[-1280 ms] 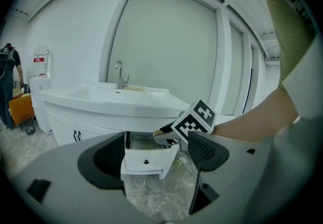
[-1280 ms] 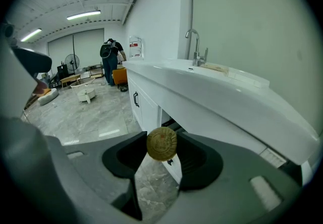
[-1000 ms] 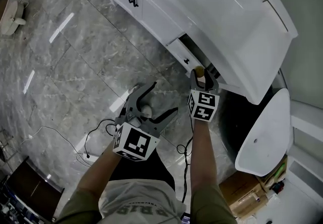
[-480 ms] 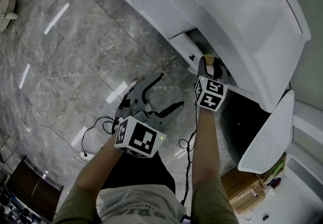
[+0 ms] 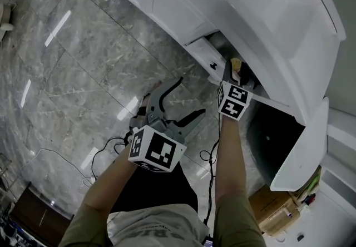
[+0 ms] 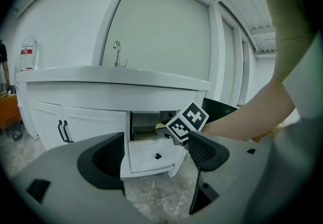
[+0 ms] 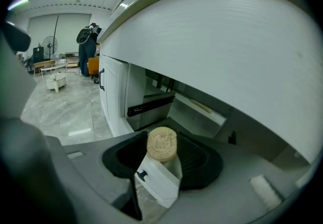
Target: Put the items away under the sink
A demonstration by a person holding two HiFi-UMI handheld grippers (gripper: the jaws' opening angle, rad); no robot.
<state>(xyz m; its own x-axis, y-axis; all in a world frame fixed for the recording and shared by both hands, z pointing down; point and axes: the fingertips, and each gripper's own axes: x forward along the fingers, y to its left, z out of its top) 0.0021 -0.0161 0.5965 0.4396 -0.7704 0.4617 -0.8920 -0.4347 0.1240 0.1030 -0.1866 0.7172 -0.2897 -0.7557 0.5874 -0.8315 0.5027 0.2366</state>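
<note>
Right claw: clamped on a white bottle with a round tan cap. The cap's stamp and a black mark on the bottle's body are both too small to read. Position: at the open front of the white sink cabinet, above its pulled-out drawer. Left claw: jaws apart, empty, over the grey marble floor.

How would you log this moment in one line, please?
left gripper: jaws apart, empty | right gripper: gripping white bottle | location: at open sink cabinet
</note>
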